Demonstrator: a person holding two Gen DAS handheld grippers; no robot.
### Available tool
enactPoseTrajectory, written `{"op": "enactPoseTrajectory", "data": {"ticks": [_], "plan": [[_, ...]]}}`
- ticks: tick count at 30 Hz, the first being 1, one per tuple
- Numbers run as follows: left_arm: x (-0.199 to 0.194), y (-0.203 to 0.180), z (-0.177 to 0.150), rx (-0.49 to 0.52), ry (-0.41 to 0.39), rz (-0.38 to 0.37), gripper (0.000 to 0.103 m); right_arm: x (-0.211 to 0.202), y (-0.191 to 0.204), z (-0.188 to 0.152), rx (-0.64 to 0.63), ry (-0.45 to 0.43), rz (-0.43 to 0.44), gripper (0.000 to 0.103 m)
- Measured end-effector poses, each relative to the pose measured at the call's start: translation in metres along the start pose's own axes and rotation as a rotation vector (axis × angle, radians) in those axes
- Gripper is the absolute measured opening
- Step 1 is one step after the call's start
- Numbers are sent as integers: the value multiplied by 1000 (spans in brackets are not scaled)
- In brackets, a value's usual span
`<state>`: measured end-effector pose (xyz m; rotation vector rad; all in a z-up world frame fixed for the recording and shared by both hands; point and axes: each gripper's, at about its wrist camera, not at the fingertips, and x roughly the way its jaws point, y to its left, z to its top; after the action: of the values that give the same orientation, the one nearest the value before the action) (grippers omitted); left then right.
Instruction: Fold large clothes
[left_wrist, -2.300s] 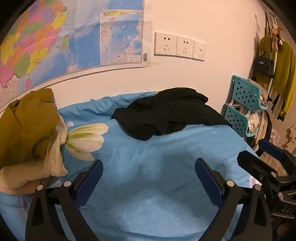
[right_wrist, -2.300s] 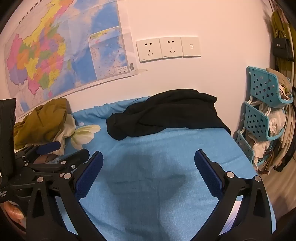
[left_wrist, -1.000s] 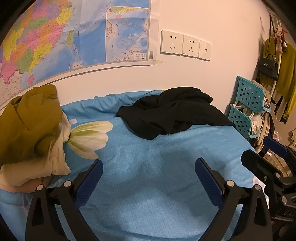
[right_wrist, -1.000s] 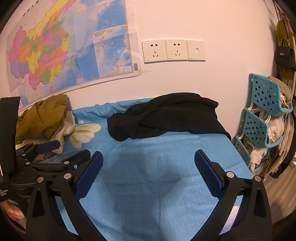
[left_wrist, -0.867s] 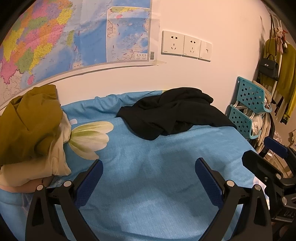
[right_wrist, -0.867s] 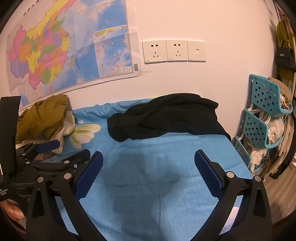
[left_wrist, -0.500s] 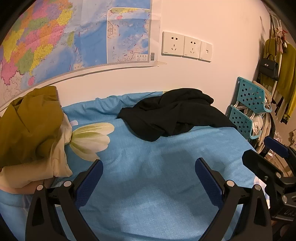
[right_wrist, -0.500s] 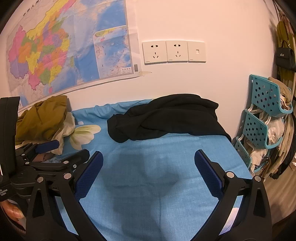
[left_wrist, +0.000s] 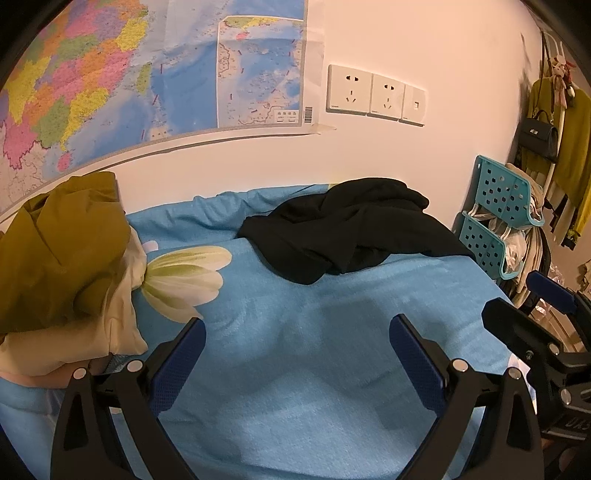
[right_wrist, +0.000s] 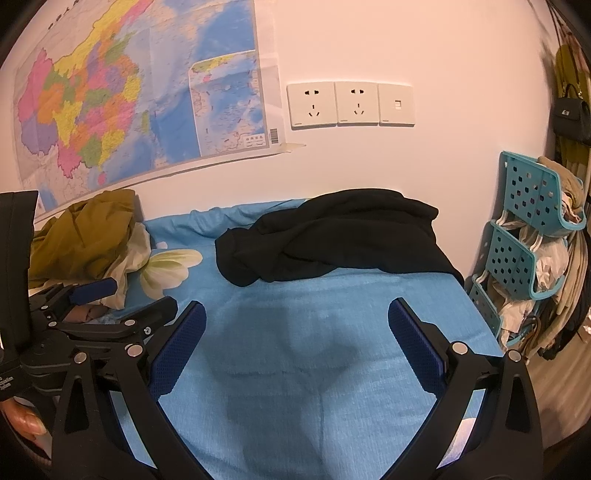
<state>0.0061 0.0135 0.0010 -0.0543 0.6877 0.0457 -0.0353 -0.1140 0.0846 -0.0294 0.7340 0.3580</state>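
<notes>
A crumpled black garment (left_wrist: 351, 229) (right_wrist: 332, 240) lies in a heap at the far side of the blue bed sheet (left_wrist: 295, 350) (right_wrist: 314, 350), against the wall. My left gripper (left_wrist: 295, 332) is open above the bare sheet, well short of the garment, with nothing between its blue pads. My right gripper (right_wrist: 295, 321) is open too, over the sheet in front of the garment. In the left wrist view the right gripper (left_wrist: 532, 314) shows at the right edge. The left gripper (right_wrist: 122, 299) appears low at the left of the right wrist view.
A pile of olive and cream clothes (left_wrist: 62, 266) (right_wrist: 88, 236) sits at the left of the bed. A teal perforated rack (left_wrist: 498, 214) (right_wrist: 528, 240) stuffed with clothes stands at the right beyond the bed's edge. A map (right_wrist: 129, 96) and wall sockets (right_wrist: 351, 105) hang behind.
Both views have drifted slightly, with the black garment sitting a touch nearer. Both grippers stay open and empty.
</notes>
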Motion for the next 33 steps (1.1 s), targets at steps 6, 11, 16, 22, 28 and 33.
{"op": "enactPoseTrajectory", "data": {"ticks": [6,11,16,22,28,33], "plan": [[1,0,0,-2,-2,6,96,0,0,0,-4,-6,-2,98],[1,-2,1,7,-6,6,96,-2,0,-1,-3,-12,-5,98],[3,-1,3,10,-3,10,96,-1,0,0,-9,-8,-9,98],[5,0,4,8,-2,12,96,3,0,4,-13,-3,-4,98],[14,3,8,5,15,18,96,13,1,10,-33,11,-4,98],[27,10,15,-6,27,34,96,31,1,14,-42,33,7,98]]}}
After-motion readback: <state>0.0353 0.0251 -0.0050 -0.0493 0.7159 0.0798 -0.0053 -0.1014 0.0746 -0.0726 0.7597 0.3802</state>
